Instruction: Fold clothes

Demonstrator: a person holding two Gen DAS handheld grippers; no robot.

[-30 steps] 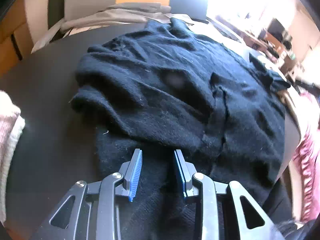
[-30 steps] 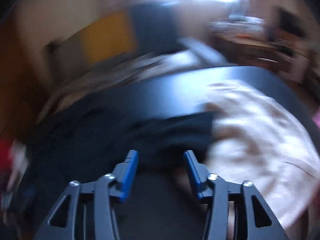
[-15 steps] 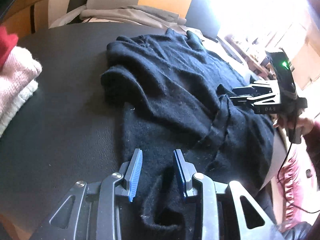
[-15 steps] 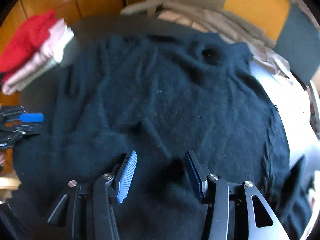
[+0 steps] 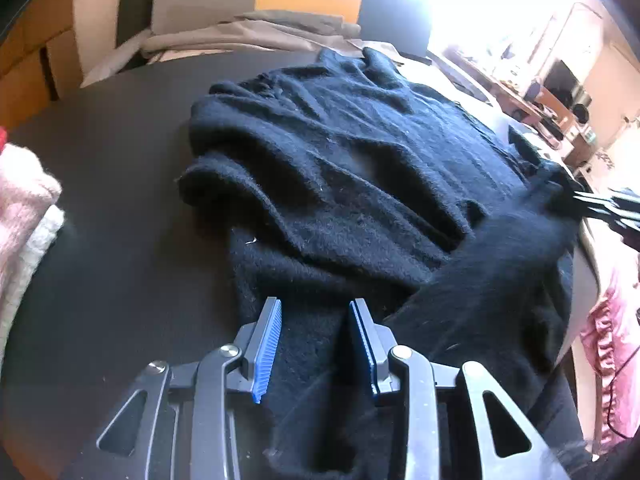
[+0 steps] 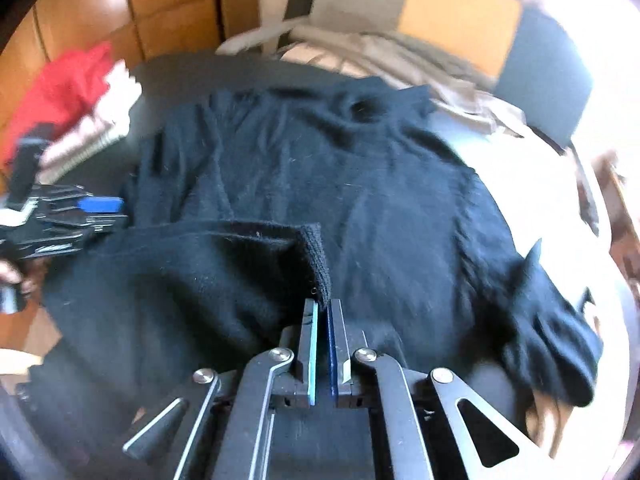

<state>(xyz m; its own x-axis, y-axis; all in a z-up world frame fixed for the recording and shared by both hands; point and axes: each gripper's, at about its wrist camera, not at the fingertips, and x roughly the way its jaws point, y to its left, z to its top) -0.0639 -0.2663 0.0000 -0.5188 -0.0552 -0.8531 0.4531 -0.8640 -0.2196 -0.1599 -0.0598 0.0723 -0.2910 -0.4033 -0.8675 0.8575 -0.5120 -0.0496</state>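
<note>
A black sweater (image 5: 360, 160) lies spread and rumpled on the dark round table (image 5: 100, 240). My left gripper (image 5: 316, 312) hovers over the hem with its jaws opening. Black fabric lies between the blue pads, which do not press on it. My right gripper (image 6: 322, 306) is shut on the ribbed cuff (image 6: 316, 256) of one sleeve and holds it lifted over the sweater's body (image 6: 360, 184). From the left wrist view that sleeve (image 5: 500, 260) stretches to the right gripper (image 5: 580, 204) at the right edge. The left gripper (image 6: 116, 216) shows at the left of the right wrist view.
A stack of folded red, pink and white clothes (image 6: 76, 100) sits at the table's left side, also seen as a pink and white pile (image 5: 24, 208). Beige garments (image 5: 248, 36) lie on a chair behind the table. Pink cloth (image 5: 612, 340) hangs beyond the right edge.
My right gripper swung over the sweater, closed on the sleeve cuff and lifted it over the body. The left gripper shifted only slightly above the hem.
</note>
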